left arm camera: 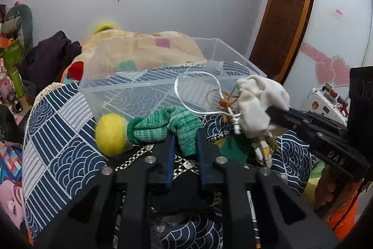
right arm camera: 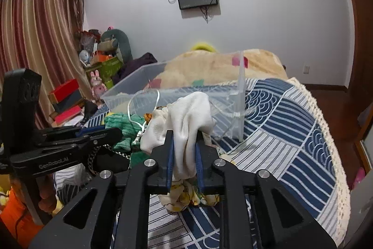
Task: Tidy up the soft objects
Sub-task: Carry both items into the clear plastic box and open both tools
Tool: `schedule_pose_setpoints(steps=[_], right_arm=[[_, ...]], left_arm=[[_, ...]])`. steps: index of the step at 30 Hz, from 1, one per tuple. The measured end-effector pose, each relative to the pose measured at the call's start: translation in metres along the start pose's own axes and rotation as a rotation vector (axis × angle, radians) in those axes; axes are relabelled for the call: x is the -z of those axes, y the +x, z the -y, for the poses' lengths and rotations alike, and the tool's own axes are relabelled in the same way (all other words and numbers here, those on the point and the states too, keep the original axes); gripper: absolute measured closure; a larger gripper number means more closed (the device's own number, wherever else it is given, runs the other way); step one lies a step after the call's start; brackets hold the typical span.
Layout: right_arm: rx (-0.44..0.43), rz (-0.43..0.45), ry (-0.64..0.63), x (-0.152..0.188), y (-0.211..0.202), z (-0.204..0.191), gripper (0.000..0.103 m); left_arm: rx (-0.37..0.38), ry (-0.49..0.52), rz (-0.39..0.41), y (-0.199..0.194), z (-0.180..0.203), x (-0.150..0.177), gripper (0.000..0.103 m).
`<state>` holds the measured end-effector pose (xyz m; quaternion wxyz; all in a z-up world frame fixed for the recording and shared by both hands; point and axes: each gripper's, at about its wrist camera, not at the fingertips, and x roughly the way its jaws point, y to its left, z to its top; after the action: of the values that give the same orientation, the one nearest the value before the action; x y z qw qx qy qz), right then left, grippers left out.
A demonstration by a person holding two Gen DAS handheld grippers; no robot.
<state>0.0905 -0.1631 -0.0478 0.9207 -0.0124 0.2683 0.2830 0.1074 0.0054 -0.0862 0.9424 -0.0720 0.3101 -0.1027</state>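
The clear plastic bin is sitting empty as far as both views are showing, so the sorting is looking barely begun: nothing soft is lying inside it yet. The right tongs are pinching a white cloth pouch, lifted just in front of the bin's near wall, with its white cord looping toward the rim. The left tongs are closing on the green knit piece, which is resting on the blue patterned cover of the bed, touching a yellow felt ball. Still waiting beside them are a black pouch with a chain and a yellow printed cloth under the white pouch. The bin's near wall is standing between both held items and its floor, so each one is needing lift to clear the rim. The two tongs are working close together, while the cover to the right is lying open before it curves down at its lace edge.
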Motion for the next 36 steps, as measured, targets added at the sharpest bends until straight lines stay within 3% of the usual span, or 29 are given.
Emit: schedule_pose_setpoints(steps=[12, 23, 28, 36], right_arm=[[0.000, 0.144, 0.025, -0.026, -0.041, 0.004, 0.090], [0.023, 0.203, 0.008, -0.059, -0.033, 0.007, 0.090], [0.033, 0.176, -0.018, -0.073, -0.010, 0.004, 0.090], [0.035, 0.054, -0.059, -0.081, 0.039, -0.002, 0.090]], left_arm=[[0.005, -0.008, 0.136, -0.049, -0.006, -0.025, 0.091], [-0.087, 0.072, 0.233, -0.058, -0.004, -0.064, 0.091], [-0.118, 0.100, 0.204, -0.041, -0.011, -0.078, 0.091], [-0.112, 0.080, 0.066, 0.011, -0.032, -0.094, 0.091]])
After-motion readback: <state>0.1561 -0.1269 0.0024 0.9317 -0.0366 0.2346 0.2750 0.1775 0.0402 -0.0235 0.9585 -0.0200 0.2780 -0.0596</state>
